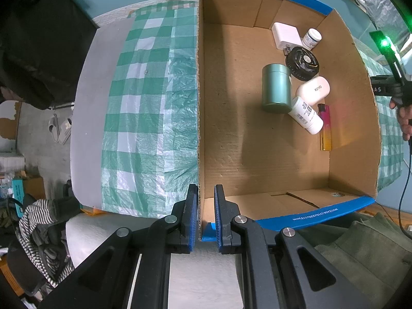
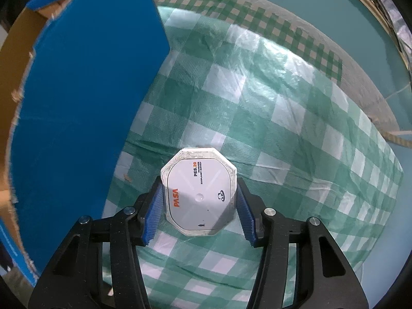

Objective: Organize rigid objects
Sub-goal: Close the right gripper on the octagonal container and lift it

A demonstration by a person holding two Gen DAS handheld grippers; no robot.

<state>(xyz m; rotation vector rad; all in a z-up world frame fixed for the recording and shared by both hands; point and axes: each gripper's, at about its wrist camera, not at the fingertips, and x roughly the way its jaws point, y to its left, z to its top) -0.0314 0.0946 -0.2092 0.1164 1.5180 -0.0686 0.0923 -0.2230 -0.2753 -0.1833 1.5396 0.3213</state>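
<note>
Fingers (image 1: 191,216) of left gripper (image 1: 206,216) pinched tight on the near corner of the cardboard box (image 1: 257,154), one blue pad outside the wall, one inside. "WX1Z408 (315×230×115)mm" printed on its blue rim. Inside the box, all near each other: green tin (image 1: 276,88), black round thing (image 1: 302,63), white charger (image 1: 285,35), small white jar (image 1: 312,38), pink-white case (image 1: 312,90) saying "KINYO", white bottle (image 1: 306,116) with a barcode, pink-yellow lighter (image 1: 325,128).

Right gripper (image 2: 198,211) pointing down, blue pads on both sides of an eight-sided grey-white case (image 2: 199,191) on the green checked tablecloth (image 2: 283,128), beside the box's blue outer wall. Cannot tell if pads press it yet. Reads "PASA", "PES.20".
</note>
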